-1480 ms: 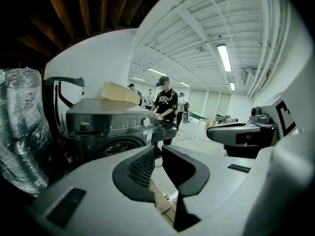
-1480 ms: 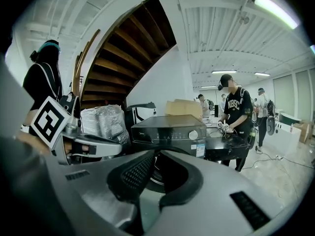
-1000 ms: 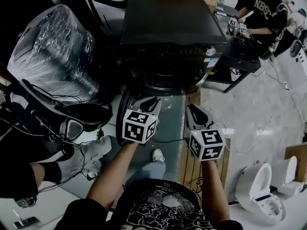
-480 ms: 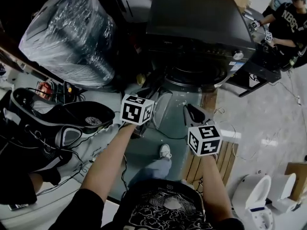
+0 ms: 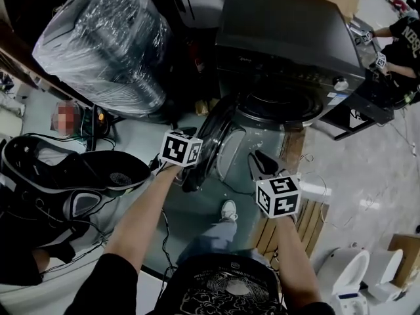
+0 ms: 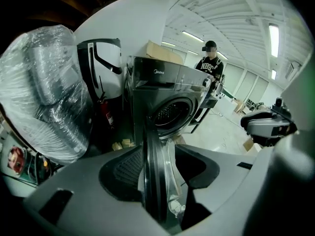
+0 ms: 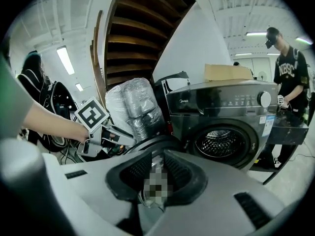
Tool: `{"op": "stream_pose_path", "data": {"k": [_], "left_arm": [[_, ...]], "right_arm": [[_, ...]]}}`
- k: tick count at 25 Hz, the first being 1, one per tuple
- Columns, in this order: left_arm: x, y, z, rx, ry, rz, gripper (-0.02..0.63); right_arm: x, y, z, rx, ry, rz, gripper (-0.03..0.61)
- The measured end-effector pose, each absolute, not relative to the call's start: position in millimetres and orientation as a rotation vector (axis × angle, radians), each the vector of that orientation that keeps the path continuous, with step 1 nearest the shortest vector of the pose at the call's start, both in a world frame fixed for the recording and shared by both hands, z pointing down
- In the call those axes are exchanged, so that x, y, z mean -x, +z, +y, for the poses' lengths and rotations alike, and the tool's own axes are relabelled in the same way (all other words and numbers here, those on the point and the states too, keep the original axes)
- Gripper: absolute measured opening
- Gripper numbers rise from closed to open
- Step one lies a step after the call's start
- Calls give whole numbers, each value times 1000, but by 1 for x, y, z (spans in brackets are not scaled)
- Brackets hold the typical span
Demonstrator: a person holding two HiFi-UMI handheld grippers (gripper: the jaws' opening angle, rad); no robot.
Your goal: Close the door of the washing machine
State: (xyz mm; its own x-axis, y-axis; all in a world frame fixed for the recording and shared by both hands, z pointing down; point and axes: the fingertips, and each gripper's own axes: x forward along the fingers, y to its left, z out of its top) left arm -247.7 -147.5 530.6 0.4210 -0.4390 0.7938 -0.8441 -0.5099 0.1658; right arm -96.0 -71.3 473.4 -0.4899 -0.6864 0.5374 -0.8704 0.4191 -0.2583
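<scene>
The dark front-loading washing machine (image 5: 289, 51) stands ahead with its drum (image 7: 221, 142) exposed. Its round door (image 5: 220, 143) hangs swung out towards me, edge-on in the left gripper view. My left gripper (image 5: 195, 164) straddles the door's rim (image 6: 153, 181). Its jaws have just been opening and now stand wide, and the pads (image 6: 123, 168) are clear of the rim. My right gripper (image 5: 256, 161) sits by the door's glass on the inner side. Its jaws have just been opening too, to a narrow gap through which the glass (image 7: 150, 193) shows.
A big plastic-wrapped bundle (image 5: 105, 44) stands left of the machine. Black bags and cables (image 5: 72, 176) lie at the left. A black stand (image 5: 367, 104) and a person (image 5: 403, 35) are at the right back, a wooden pallet (image 5: 282, 228) and a white toilet (image 5: 348, 274) near right.
Both grippers have moved forward and down to the open door. The left one has come onto the door's rim. The view has swung so the machine sits further right.
</scene>
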Motion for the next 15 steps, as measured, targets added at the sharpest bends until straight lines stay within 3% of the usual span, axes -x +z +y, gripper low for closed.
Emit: {"op": "stream_pose_path", "data": {"k": [4,11,15], "left_arm": [[258,549,-141,-2074,975,-1034,233],[260,570,-137,-2025,987,-954,236],[264,575,-141,-2012,1012,-987,157]], "right_arm": [[101,488,-67,-1304,765,-2315,95],[107,513,-57,-1269,811,-2280,97],[107,521,-54,-1259,828,-2265,96]]}}
